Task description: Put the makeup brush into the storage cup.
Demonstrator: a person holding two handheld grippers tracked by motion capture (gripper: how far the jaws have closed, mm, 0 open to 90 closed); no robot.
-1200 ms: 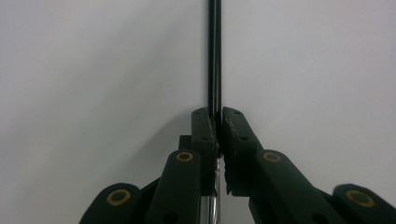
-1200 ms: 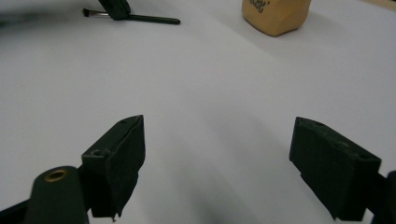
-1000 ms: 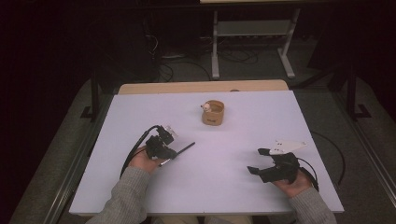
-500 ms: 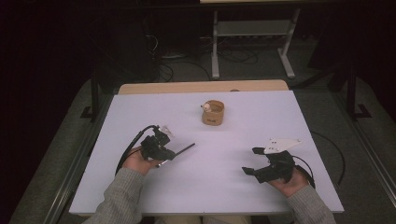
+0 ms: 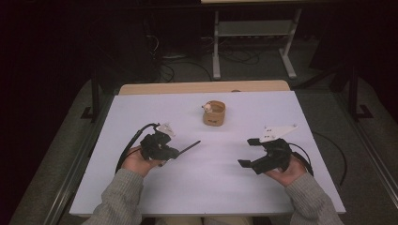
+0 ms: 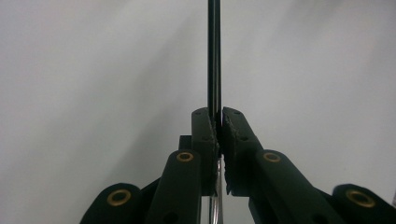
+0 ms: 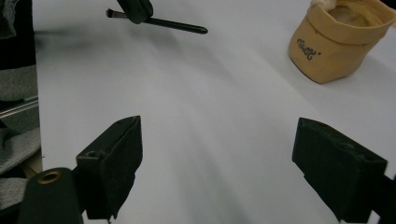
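I am sitting at a white table (image 5: 206, 187) in a dim room, with a metal stand (image 5: 253, 37) and loose cables on the floor beyond the far edge. My left gripper (image 5: 176, 152) is clamping a thin black stick (image 5: 187, 147): in the left gripper view the jaws are pressing closed on it (image 6: 214, 56), and it is running straight out ahead of them over the bare tabletop. In the high view the stick is pointing toward the middle of the table, tilted a little to the far side; whether its tip is touching the surface, I cannot tell. My right gripper (image 5: 249, 152) is resting in my right hand (image 5: 286, 171) near the right side of the table, its jaws standing wide apart with nothing between them, aimed across toward my left. In the right gripper view I am looking between those open jaws at the stick (image 7: 175, 24) and at a small tan paper bag (image 7: 338, 42). That bag (image 5: 214, 113) is standing upright at the middle of the table, well apart from both grippers, with something pale (image 5: 206, 107) at its rim.
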